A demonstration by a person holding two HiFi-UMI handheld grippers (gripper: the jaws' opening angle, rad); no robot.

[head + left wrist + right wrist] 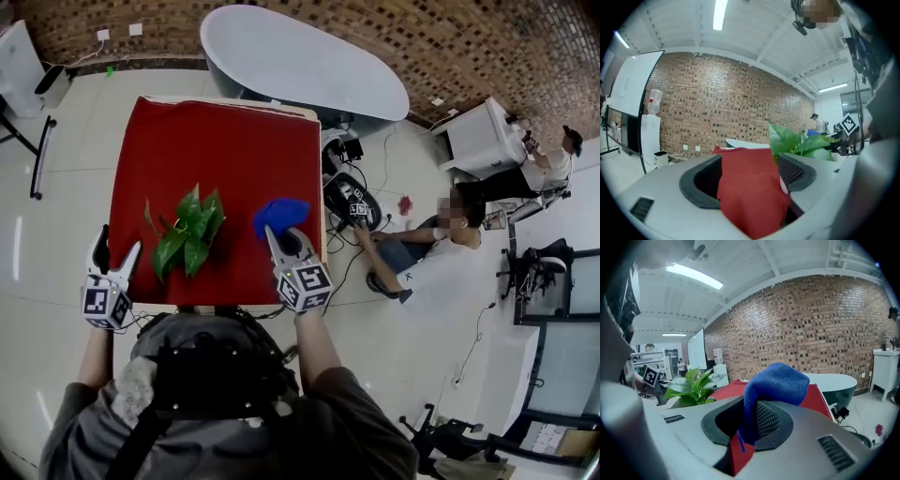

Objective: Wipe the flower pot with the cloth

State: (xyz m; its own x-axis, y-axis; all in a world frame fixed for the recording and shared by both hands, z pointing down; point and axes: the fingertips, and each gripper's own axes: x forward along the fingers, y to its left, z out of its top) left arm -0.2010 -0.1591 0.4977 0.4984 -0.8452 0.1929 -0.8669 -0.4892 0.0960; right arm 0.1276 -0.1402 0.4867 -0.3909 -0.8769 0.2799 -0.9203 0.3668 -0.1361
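A plant with broad green leaves (187, 232) stands on the red table (234, 150) near its front edge; the leaves hide its pot from above. My right gripper (281, 240) is just right of the plant and is shut on a blue cloth (279, 214), which bunches over its jaws. In the right gripper view the blue cloth (776, 390) drapes down between the jaws, with the leaves (691, 386) off to the left. My left gripper (119, 242) is open at the table's front left edge, left of the plant. Only red table (750, 187) shows between its jaws, and the leaves (797, 140) lie to its right.
A white oval tub (300, 61) stands beyond the table. A person (441, 253) sits on the floor to the right among cables and a black device (352, 202). A white cabinet (478, 136) is further right. A brick wall runs behind.
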